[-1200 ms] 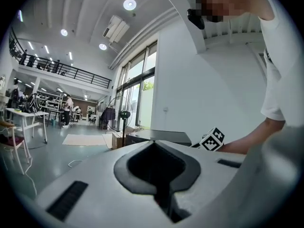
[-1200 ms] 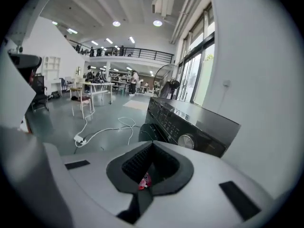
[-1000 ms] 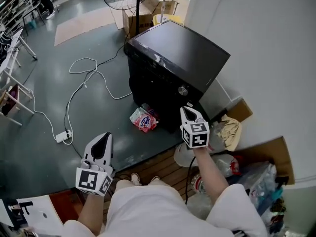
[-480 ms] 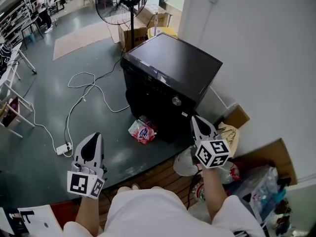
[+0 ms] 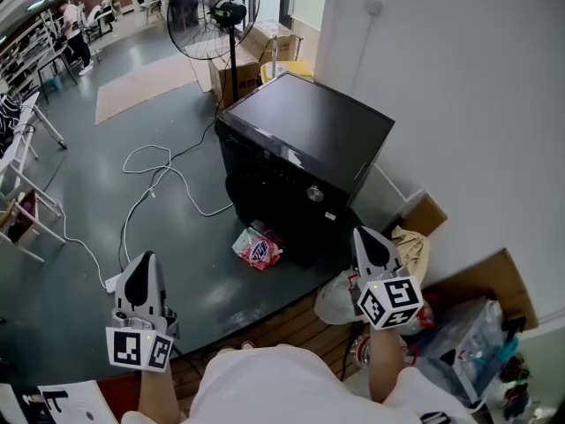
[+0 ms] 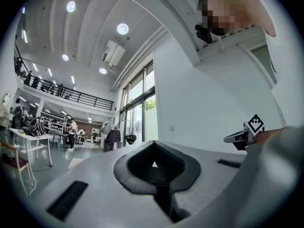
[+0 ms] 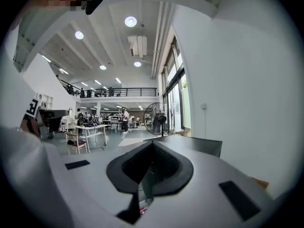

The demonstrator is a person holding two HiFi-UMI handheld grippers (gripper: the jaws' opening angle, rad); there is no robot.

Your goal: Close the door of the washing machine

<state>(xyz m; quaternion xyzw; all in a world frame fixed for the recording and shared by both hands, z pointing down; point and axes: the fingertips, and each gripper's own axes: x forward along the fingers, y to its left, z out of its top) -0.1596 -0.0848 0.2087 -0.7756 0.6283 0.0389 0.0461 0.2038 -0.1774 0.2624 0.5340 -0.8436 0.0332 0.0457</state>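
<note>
The black washing machine [image 5: 305,140] stands against the white wall, and its dark front [image 5: 265,193] looks flush, with no door leaf standing out. My right gripper [image 5: 368,239] is shut and empty; it hovers off the machine's near right corner without touching it. Its own view looks level over the shut jaws [image 7: 151,148] to the machine's top [image 7: 194,144]. Far to the left, over the grey floor, my left gripper [image 5: 140,272] is shut with nothing in it. The left gripper view shows the closed jaws [image 6: 154,151] and the right gripper [image 6: 244,134] at the side.
A red and white bag [image 5: 258,247] lies on the floor before the machine. White cables [image 5: 159,170] and a power strip [image 5: 115,281] trail at left. A standing fan [image 5: 216,11] and cardboard boxes [image 5: 238,73] are behind. Plastic bags [image 5: 340,299] and boxes [image 5: 424,215] crowd the right wall.
Both grippers have risen and drawn back toward me. The right one has left the machine's front corner; the left one has shifted further left.
</note>
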